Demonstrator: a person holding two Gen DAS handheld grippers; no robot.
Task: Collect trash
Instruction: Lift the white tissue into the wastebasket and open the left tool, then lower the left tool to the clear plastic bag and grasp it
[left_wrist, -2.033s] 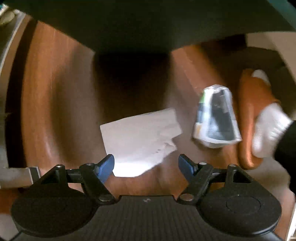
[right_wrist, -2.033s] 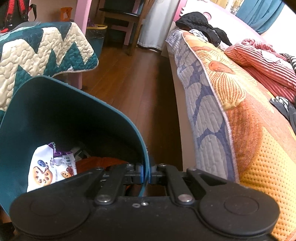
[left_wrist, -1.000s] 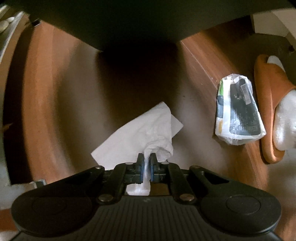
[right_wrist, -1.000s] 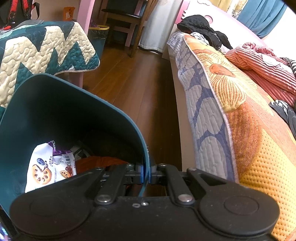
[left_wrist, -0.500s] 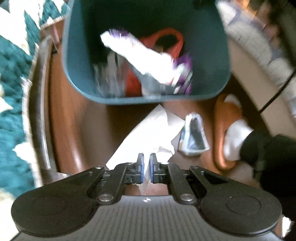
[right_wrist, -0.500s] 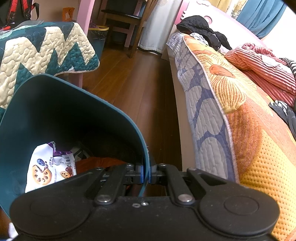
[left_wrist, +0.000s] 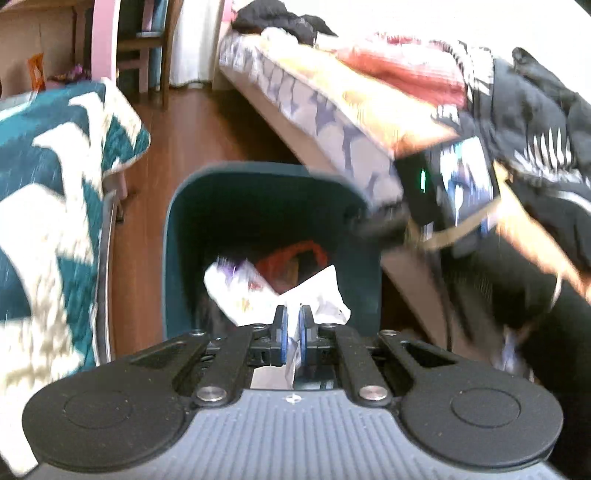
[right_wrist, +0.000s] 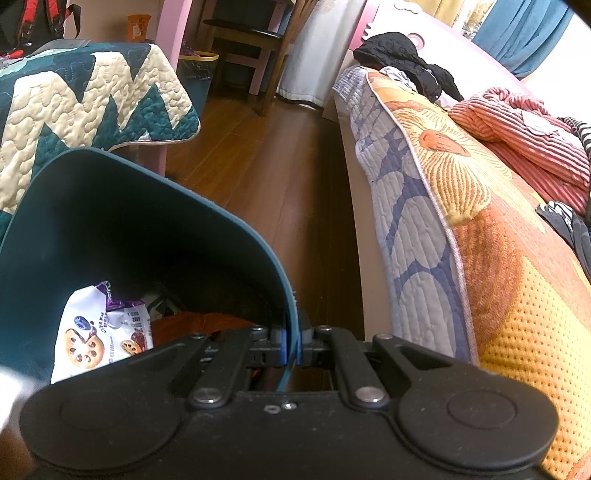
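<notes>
My left gripper (left_wrist: 291, 315) is shut on a white paper tissue (left_wrist: 321, 291), held up in front of the open mouth of the teal trash bin (left_wrist: 184, 206). Inside the bin lie a white and purple snack wrapper (left_wrist: 236, 284) and something orange (left_wrist: 295, 254). My right gripper (right_wrist: 291, 341) is shut on the bin's rim (right_wrist: 288, 295), holding the teal bin (right_wrist: 110, 206) tilted. A cookie wrapper (right_wrist: 99, 332) and an orange item (right_wrist: 195, 325) show inside it. The right gripper's body (left_wrist: 443, 192) appears blurred at the bin's right edge in the left wrist view.
A bed with an orange and blue quilt (right_wrist: 461, 206) runs along the right, with red striped bedding (right_wrist: 517, 129) and dark clothes (right_wrist: 402, 55) on it. A teal and cream zigzag quilt (right_wrist: 74, 96) covers furniture on the left. Wooden floor (right_wrist: 288, 166) lies between, with a chair (right_wrist: 255, 44) behind.
My left gripper has risen from the floor with the tissue pinched in it, up to the bin's mouth. The foil wrapper and slippered foot have dropped out of view. The right gripper has stayed still.
</notes>
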